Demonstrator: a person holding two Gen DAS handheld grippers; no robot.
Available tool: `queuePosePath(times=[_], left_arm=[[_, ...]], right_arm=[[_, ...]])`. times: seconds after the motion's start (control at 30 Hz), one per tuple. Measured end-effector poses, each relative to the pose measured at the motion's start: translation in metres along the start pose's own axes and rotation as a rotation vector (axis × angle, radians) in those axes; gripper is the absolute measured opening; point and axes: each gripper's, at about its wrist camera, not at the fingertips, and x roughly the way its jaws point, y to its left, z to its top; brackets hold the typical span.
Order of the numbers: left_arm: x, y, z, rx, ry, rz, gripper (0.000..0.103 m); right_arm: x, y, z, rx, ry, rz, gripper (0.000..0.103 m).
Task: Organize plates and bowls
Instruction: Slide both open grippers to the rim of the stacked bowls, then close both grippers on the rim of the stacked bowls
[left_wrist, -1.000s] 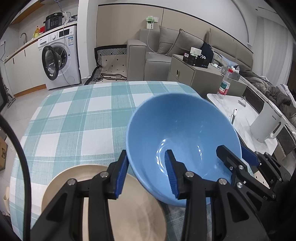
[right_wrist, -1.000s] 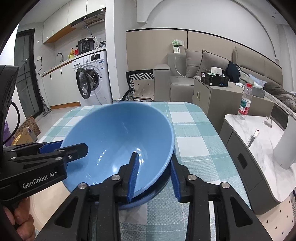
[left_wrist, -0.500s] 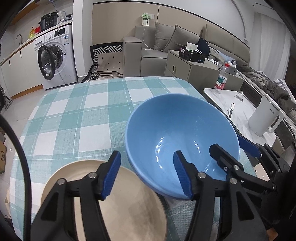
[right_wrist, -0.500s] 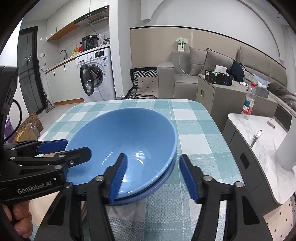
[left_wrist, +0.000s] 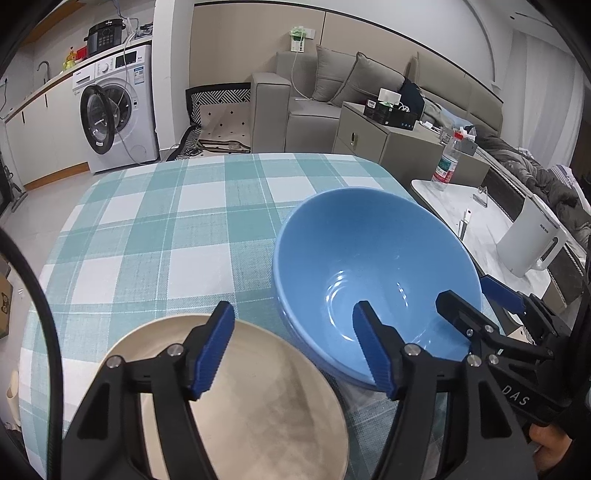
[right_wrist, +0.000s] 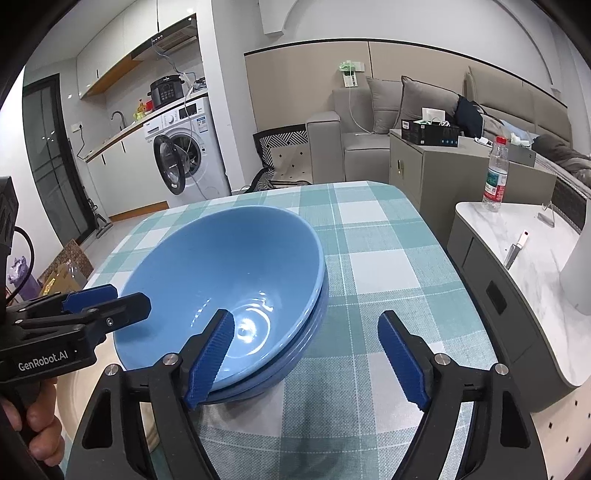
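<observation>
We're letting go of the blue bowl (right_wrist: 221, 280), now nested on the blue stack between both tools. Left gripper (left_wrist: 293, 345) and right gripper (right_wrist: 304, 356) are opening, pads off the rim. We're advising backing straight out, no clipping the rim. Beige plate (left_wrist: 258, 406) is sitting under the left gripper, near edge cropped. Stack count is unclear.
</observation>
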Motion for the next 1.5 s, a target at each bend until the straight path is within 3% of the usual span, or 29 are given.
queuePosePath(times=[0.07, 0.23, 0.37, 0.57, 0.67, 1.03, 1.1, 1.17, 1.5], left_arm=[[-0.001, 0.001, 0.0, 0.0, -0.006, -0.001, 0.08], [0.0, 0.006, -0.002, -0.007, -0.008, -0.013, 0.084], [0.002, 0.013, -0.001, -0.053, -0.008, -0.028, 0.101], [0.01, 0.02, 0.001, -0.115, 0.017, -0.068, 0.103], [0.016, 0.022, 0.002, -0.14, 0.033, -0.089, 0.103], [0.028, 0.023, 0.002, -0.175, 0.05, -0.082, 0.103], [0.028, 0.022, 0.002, -0.173, 0.05, -0.094, 0.1], [0.028, 0.02, 0.002, -0.167, 0.049, -0.101, 0.087], [0.023, 0.006, 0.002, -0.102, 0.068, -0.166, 0.05]], right_arm=[[0.0, -0.002, -0.001, 0.009, 0.004, 0.012, 0.084], [0.003, -0.005, -0.002, 0.035, 0.013, 0.044, 0.085], [0.006, -0.009, -0.002, 0.078, 0.025, 0.088, 0.086], [0.012, -0.015, -0.004, 0.143, 0.042, 0.145, 0.092], [0.015, -0.014, -0.004, 0.158, 0.051, 0.166, 0.102], [0.021, -0.016, -0.006, 0.195, 0.054, 0.19, 0.102], [0.021, -0.014, -0.006, 0.183, 0.052, 0.198, 0.097], [0.021, -0.012, -0.005, 0.172, 0.061, 0.201, 0.081], [0.018, -0.009, -0.004, 0.167, 0.059, 0.234, 0.066]])
